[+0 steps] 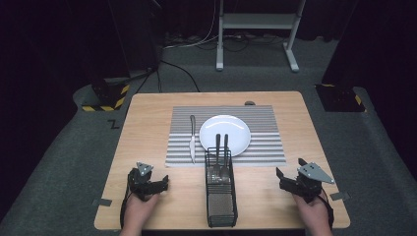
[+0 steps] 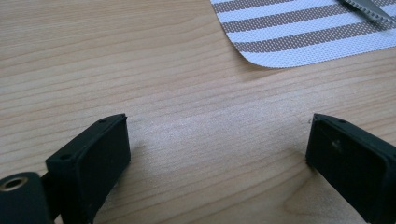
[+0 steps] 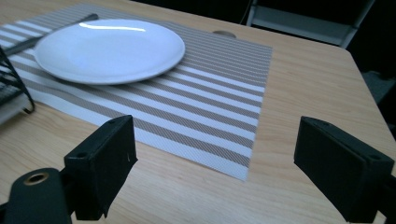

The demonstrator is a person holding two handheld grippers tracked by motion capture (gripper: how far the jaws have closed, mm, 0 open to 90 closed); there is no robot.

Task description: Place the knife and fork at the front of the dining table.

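Wooden table [image 1: 147,147] carried a wire caddy [image 1: 221,196] with two utensils [image 1: 221,162], between your hands; your left gripper [image 1: 160,186] lay low and level, jaws wide and empty, your right gripper [image 1: 282,179] likewise wide, aimed toward the striped placemat [image 1: 265,142]

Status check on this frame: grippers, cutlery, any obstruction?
Left gripper and right gripper open, nothing between jaws. Knife flat on placemat beside plate; two utensils upright in wire caddy. No obstruction seen.
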